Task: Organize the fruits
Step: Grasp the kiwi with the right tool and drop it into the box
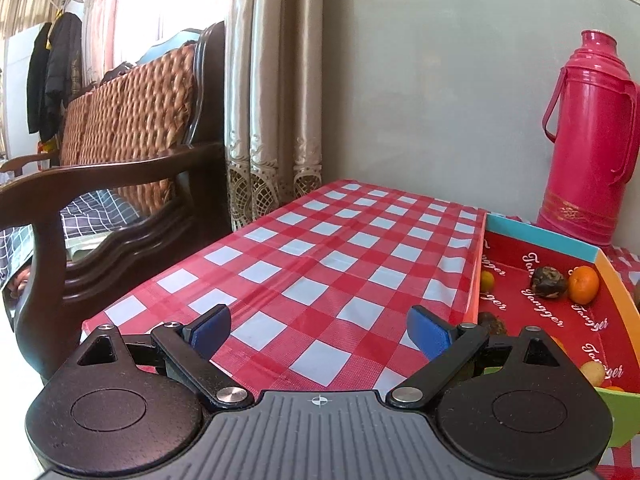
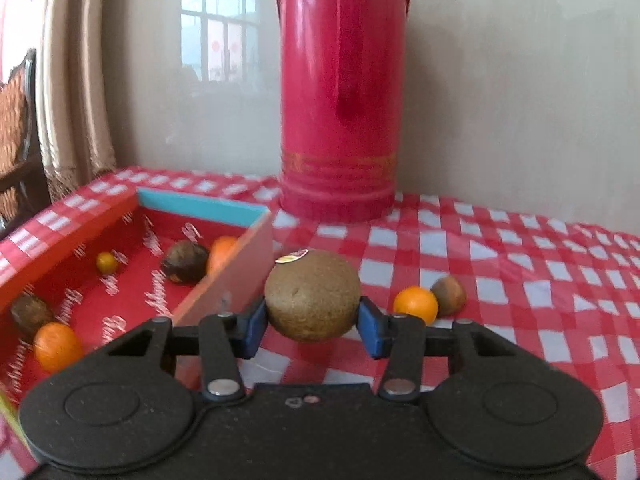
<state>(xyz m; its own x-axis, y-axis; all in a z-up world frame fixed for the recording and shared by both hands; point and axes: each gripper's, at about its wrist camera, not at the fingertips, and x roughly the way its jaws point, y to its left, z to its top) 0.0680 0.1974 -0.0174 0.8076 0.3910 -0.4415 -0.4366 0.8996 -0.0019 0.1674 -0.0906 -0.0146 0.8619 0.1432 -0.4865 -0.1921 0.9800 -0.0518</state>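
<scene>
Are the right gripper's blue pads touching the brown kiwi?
Touching. In the right wrist view, the right gripper has both blue pads pressed against the sides of the kiwi, with no gap showing on either side.

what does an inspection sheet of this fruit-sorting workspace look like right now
surface: table under red-and-white checked plastic cloth.
job's things: shallow red cardboard box holds oranges and dark brown fruits; round brown kiwi with a sticker sits between the right pads; small orange mandarin and a brownish-green fruit lie on the cloth outside the box.
clutter: tall pink plastic thermos flask behind the box.
grippers: left gripper open over bare cloth; right gripper shut on the kiwi.
cables: nothing seen.
surroundings: dark wooden bench with woven cushion, beige curtain, pale wall.
</scene>
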